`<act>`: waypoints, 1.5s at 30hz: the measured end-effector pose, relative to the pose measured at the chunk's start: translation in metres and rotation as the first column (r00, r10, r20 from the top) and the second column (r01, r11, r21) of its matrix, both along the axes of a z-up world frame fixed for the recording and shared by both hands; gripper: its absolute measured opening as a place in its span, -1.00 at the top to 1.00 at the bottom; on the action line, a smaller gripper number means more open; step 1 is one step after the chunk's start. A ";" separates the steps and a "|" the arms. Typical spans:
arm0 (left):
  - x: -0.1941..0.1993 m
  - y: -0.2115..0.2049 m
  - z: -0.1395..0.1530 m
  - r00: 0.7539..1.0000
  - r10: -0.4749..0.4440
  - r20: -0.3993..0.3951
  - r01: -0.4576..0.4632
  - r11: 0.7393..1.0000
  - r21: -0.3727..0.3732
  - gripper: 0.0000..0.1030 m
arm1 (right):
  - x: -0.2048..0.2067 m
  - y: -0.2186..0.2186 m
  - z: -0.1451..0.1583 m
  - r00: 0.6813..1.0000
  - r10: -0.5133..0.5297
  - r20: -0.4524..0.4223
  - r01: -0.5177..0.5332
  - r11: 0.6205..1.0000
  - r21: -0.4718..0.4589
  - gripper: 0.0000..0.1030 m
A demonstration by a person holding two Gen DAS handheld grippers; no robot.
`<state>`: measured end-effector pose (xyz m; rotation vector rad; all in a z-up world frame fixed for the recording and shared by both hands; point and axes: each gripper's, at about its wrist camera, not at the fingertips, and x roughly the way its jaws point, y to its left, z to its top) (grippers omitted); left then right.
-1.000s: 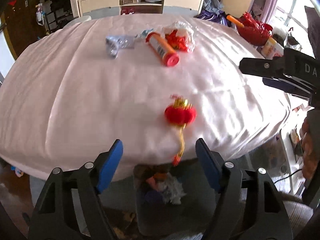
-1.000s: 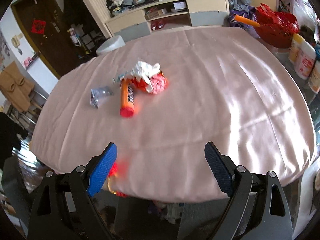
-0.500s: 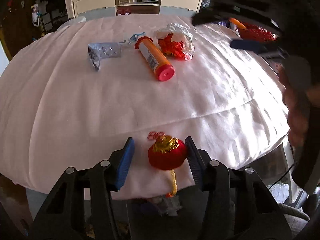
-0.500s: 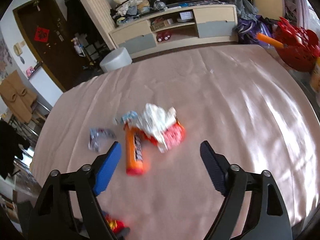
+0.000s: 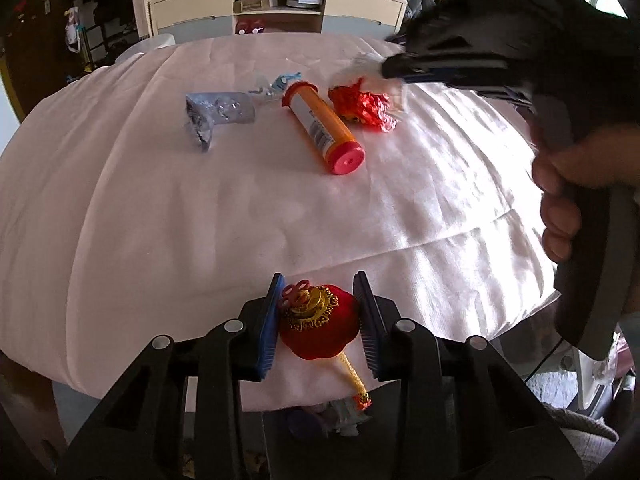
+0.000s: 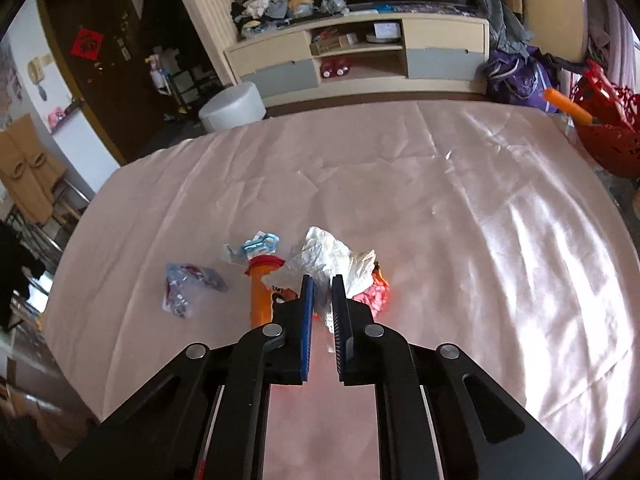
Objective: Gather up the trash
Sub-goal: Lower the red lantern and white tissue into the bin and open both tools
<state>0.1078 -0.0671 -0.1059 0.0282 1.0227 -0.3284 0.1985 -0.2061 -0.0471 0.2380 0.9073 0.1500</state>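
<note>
A red lantern ornament [image 5: 320,328] with a gold cap and tassel lies at the near edge of the pink tablecloth [image 5: 160,220]. My left gripper [image 5: 319,276] straddles it, jaws closing, and both blue pads touch its sides. Farther back lie an orange bottle [image 5: 320,128], a red wrapper [image 5: 364,106], a clear crumpled wrapper [image 5: 216,114] and a blue plastic scrap [image 5: 280,82]. My right gripper [image 6: 322,280] is shut on crumpled white paper [image 6: 328,252] atop the red wrapper [image 6: 374,292], beside the bottle [image 6: 258,292]. It also shows in the left wrist view, as the right gripper [image 5: 394,70].
A bin with trash in it [image 5: 332,416] stands under the table's near edge. A hand [image 5: 560,200] holds the right gripper's handle. A red basket [image 6: 604,136] sits at the table's far right. A low cabinet [image 6: 360,52] and a white stool [image 6: 232,106] stand behind.
My left gripper came up to the lantern and narrowed its jaws onto it. My right gripper travelled forward over the table to the pile and shut on the white paper.
</note>
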 end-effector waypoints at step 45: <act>-0.176 0.028 -0.038 0.993 -0.078 -0.088 0.078 0.997 -0.011 0.36 | -0.249 0.021 -0.090 0.964 0.121 -0.236 -0.097 0.989 0.111 0.80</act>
